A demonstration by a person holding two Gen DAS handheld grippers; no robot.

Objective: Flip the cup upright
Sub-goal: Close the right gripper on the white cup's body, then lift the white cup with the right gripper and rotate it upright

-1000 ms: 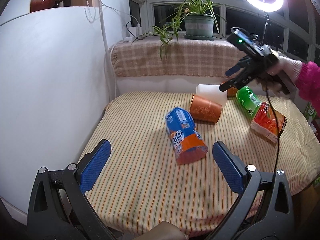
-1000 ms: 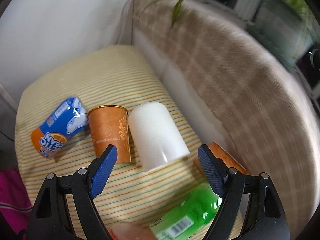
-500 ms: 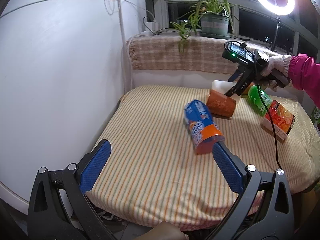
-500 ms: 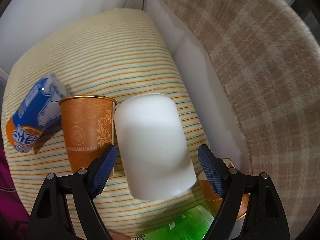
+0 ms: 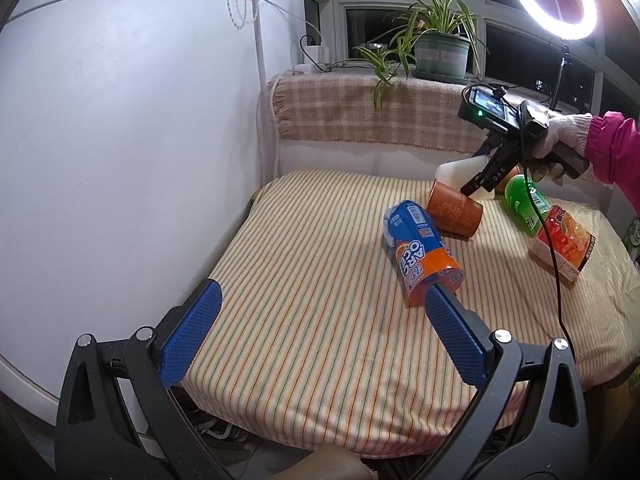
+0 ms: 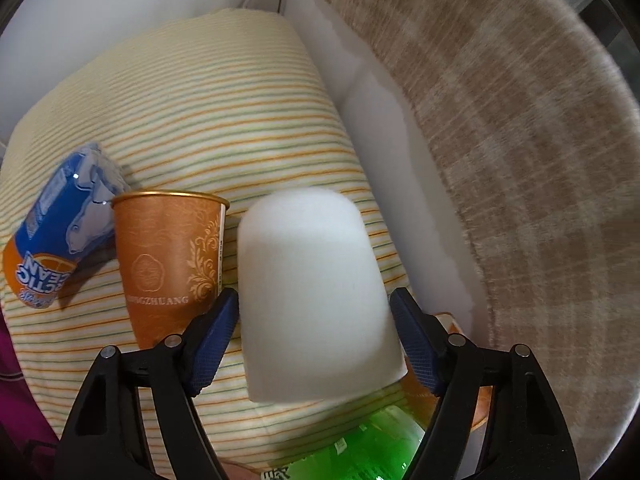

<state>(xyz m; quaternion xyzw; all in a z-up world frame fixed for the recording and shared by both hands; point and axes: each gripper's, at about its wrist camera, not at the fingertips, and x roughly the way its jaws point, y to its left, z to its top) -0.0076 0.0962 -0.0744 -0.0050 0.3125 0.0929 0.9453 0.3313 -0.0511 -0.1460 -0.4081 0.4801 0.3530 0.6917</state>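
My left camera sits low at the near edge of the worktop [image 5: 320, 320], facing across it toward the window, far enough back to take in the whole surface and my right hand-held gripper [image 5: 478, 184] at the far side. My right camera looks steeply down from close above the white cup [image 6: 316, 312], which fills the middle of its view. Both views share that cup [image 5: 460, 170], the orange cup [image 5: 454, 214] [image 6: 168, 256], the blue can [image 5: 420, 252] [image 6: 56, 236] and the green bottle [image 5: 524, 204] [image 6: 360, 444].
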